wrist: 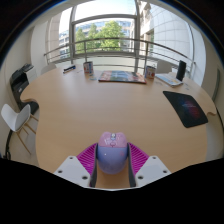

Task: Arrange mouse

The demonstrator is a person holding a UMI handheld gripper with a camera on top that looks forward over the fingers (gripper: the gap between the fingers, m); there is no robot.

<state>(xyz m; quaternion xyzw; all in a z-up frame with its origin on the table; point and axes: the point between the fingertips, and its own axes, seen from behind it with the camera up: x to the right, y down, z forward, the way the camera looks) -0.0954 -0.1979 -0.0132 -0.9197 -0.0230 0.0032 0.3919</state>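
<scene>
Hand-held gripper clenched on a pale lilac mouse, both pads pressing its sides, raised over the wooden surface. Carry step, judged. Black mouse pad lies well ahead to the right; next move likely calls for travelling there and lowering level.

Bare table ahead; mouse pad right, clutter along far edge.

Setting: office or meeting room. Large pale wooden tabletop with a black mouse mat near one side and chairs drawn up at the other. Big window beyond, railing and green trees outside.
</scene>
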